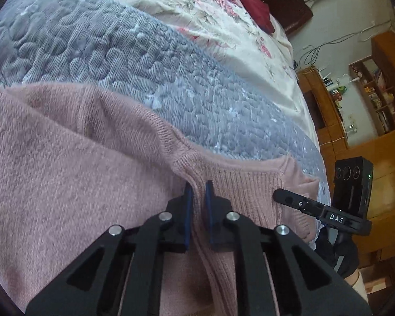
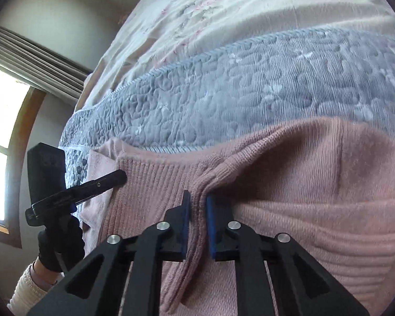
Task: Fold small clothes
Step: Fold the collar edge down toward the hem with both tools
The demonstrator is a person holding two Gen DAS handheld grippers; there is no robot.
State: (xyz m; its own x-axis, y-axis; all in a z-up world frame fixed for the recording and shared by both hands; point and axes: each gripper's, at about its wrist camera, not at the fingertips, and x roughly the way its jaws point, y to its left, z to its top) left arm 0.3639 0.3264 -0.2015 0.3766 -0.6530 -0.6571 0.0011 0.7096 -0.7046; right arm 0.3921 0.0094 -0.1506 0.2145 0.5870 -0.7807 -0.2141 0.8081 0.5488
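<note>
You see a bed with a grey quilted blanket (image 1: 134, 60) over a floral sheet (image 1: 223, 21), wooden shelves (image 1: 376, 92) against a pale wall (image 1: 337, 13), and a bright window (image 2: 0, 131) beneath pleated curtains (image 2: 34, 55)

Home bedroom: bed (image 1: 237, 34) with floral sheet, grey quilt (image 1: 118, 52), wooden shelves (image 1: 376, 92).

right gripper (image 2: 198, 197) pinches a ridge of the pink sweater (image 2: 316, 184) lying on the grey quilt (image 2: 250, 92); left gripper (image 2: 115, 179) touches its ribbed hem, a gloved hand (image 2: 58, 247) holding it.
</note>
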